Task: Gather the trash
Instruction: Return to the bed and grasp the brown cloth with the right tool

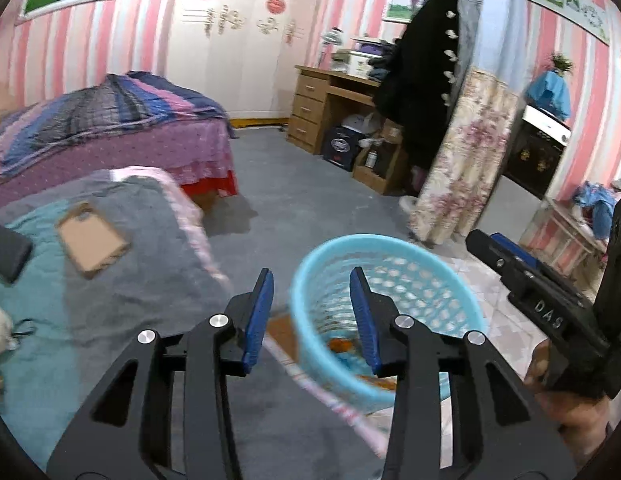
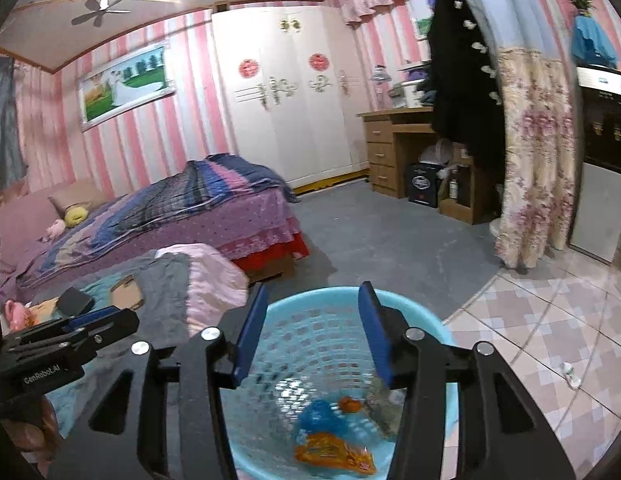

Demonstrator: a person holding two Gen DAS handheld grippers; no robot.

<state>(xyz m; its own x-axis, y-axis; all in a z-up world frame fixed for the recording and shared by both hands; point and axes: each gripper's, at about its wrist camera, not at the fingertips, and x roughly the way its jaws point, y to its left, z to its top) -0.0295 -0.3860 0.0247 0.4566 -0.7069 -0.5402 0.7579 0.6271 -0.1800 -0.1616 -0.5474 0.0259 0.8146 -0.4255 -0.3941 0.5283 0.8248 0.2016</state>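
Note:
A light blue mesh basket (image 1: 430,272) (image 2: 430,320) stands on the floor beside a low bed. Inside it lie an orange wrapper (image 2: 334,454), a blue crumpled bag (image 2: 320,416) and a small orange scrap (image 2: 350,404). My left gripper (image 1: 312,284) hangs open over the basket's near-left rim, nothing between its blue pads. My right gripper (image 2: 312,300) is open right above the basket, also with nothing in it. In the left wrist view the right gripper (image 1: 506,252) shows at the right; in the right wrist view the left gripper (image 2: 106,320) shows at the left.
On the low bed's grey and teal blanket (image 1: 158,248) lie a flat cardboard piece (image 1: 92,238) and a dark case (image 1: 8,250). A larger purple bed (image 2: 170,216), a wooden desk (image 1: 330,108) and a floral curtain (image 2: 534,152) stand farther off. A small white scrap (image 2: 570,374) lies on the tiled floor.

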